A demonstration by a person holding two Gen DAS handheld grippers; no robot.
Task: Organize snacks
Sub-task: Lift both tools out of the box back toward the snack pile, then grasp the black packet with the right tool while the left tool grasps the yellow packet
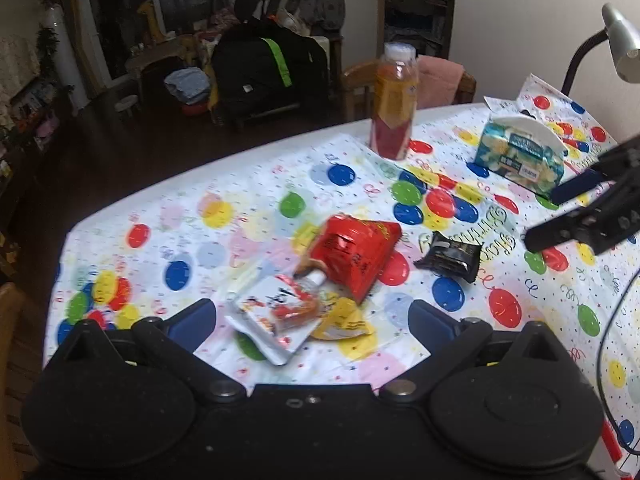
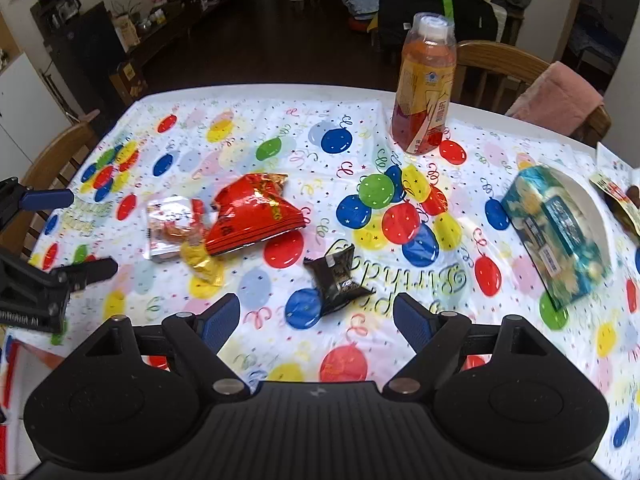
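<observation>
Partly hidden under the red bag [image 2: 252,216], a yellow wrapper [image 2: 204,264].

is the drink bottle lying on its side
No, the drink bottle stands upright on the balloon tablecloth, cap up, beyond the red snack bag.

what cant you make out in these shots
- Yellow packet: left wrist view, mostly under the red bag and white pouch.
- Packet at the right edge: right wrist view, cut off.
- Bottle label: left wrist view, blurred.
- Black wrapper print: too small.
</observation>
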